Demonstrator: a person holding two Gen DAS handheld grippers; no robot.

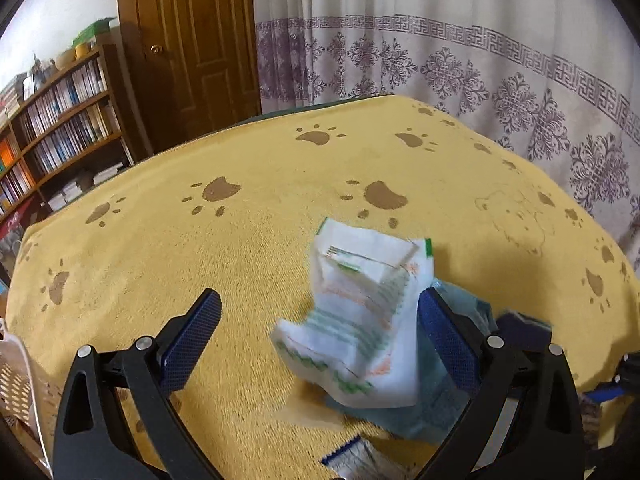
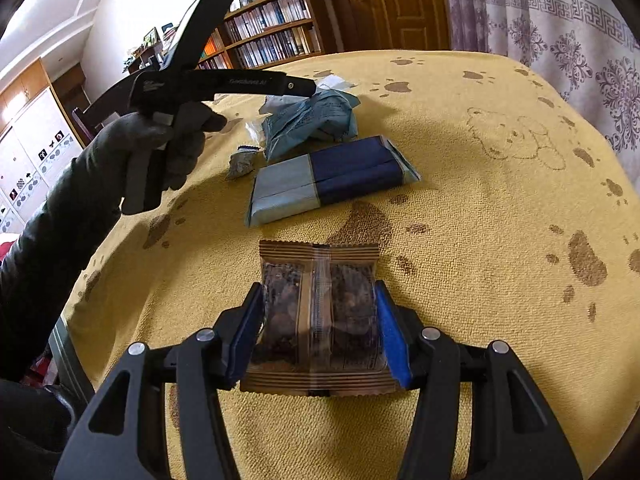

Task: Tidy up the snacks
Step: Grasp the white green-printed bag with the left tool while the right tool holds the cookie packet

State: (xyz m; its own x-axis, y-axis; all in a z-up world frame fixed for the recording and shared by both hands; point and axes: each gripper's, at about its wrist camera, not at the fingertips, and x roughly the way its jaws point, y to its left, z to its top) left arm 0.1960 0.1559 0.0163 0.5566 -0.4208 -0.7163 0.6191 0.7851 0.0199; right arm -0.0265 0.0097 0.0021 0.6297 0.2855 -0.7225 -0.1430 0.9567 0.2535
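yellow paw-print cloth (image 2: 480,208) on table, bookshelf (image 1: 60,120) & door (image 1: 192,32) behind.

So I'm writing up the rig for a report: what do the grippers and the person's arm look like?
Both are black plastic, with angular linkage arms, silver pivot rivets and textured blue finger pads. The left gripper and the right gripper look alike. From the right wrist view, the left one has faint white lettering on its body and a grey handle, held in a dark grey gloved hand with a dark sleeve.

Black tool (image 2: 318,328) frames, blue ribbed pads (image 1: 192,338), silver screws; grey glove (image 2: 160,148), dark sleeve (image 2: 48,256).
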